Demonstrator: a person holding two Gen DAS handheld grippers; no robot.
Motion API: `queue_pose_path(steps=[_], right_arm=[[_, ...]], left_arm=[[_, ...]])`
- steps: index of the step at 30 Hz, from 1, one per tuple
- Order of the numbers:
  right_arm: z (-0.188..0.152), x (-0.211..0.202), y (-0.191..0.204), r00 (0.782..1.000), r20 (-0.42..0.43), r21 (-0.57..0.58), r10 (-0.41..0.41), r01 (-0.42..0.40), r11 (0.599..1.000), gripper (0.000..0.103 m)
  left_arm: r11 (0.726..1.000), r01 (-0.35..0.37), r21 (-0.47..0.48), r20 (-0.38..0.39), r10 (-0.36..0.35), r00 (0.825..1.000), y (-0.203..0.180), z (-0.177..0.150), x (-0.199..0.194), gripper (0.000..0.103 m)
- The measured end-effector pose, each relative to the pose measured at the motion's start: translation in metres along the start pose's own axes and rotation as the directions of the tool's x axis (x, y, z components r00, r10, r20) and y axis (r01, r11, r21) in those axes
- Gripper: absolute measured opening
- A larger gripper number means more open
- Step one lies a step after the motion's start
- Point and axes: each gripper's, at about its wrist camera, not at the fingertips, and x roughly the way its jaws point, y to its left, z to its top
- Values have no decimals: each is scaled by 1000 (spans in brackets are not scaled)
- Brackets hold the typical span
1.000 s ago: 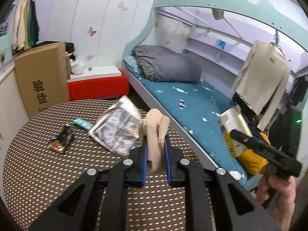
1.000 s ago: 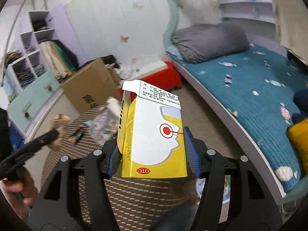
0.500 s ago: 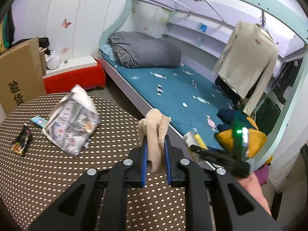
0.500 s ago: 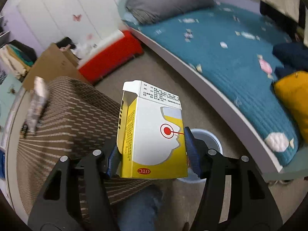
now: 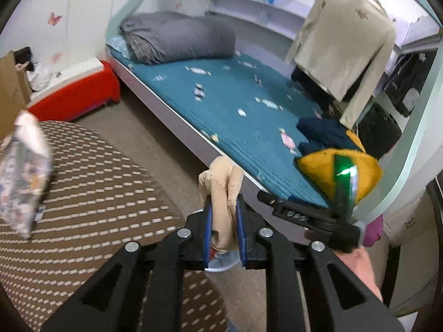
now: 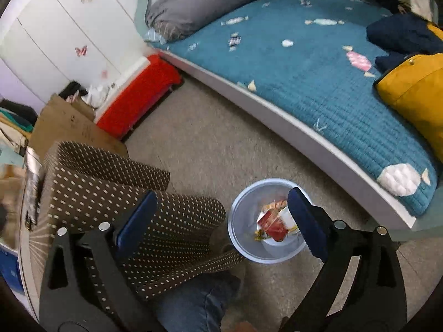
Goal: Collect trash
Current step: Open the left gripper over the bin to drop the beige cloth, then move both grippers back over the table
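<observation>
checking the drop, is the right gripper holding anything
No, the right gripper stands wide open with nothing between its blue pads, above the trash bin on the floor.

Brown white-dotted tablecloth (image 6: 166, 221), teal bedspread (image 6: 318, 63)

- White panelled wall (image 6: 55, 33) with butterfly stickers (image 6: 81, 50).
- Grey-beige floor (image 6: 210, 138).
- Bed (image 5: 235, 105) with teal quilted cover, grey rolled duvet (image 5: 177, 37) at head.
- Red low bench (image 6: 138, 96) against wall, cardboard box (image 6: 72, 127) beside.
- Round table, brown dotted cloth (image 5: 91, 193).
- Beige top (image 5: 340, 44) hanging by shelves.
</observation>
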Motion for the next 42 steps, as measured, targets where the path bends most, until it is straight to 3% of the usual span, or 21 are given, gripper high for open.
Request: queue_pose_path(steps=[9,12,14,15,16,21,29,42], right_arm=[[18,-62,-14,989,144,24,26,-29,999,95],[21,-71,-18,985,171,38,27,-34,999,96],[22,-75,-19,982,185,41,26,-34,999,96],[22,-77,-20,981,191,43,26,-34,998,96],[22,-78,-21,981,194,43,28,-37,998,96],[20,-81,-20,978,204,48,29,-39,998,97],[17,-93,-4,973,231,39,-27,19,999,97],[12,-135,61,958,287,-88,17,9,996,97]], left_arm=[[999,30,13,-188,-27,982,-28,10,90,15],[1000,19,25,-229,-12,973,-30,12,111,21],[999,28,15,-254,-23,967,-29,13,122,46],[1000,13,1,-249,-12,969,-27,15,126,74],[1000,-7,-10,-240,5,971,-24,16,126,89],[998,1,-67,-210,-15,978,-14,20,117,90],[999,-10,-51,-76,6,997,-18,23,61,93],[1000,-18,-22,91,20,996,-12,13,-40,93]])
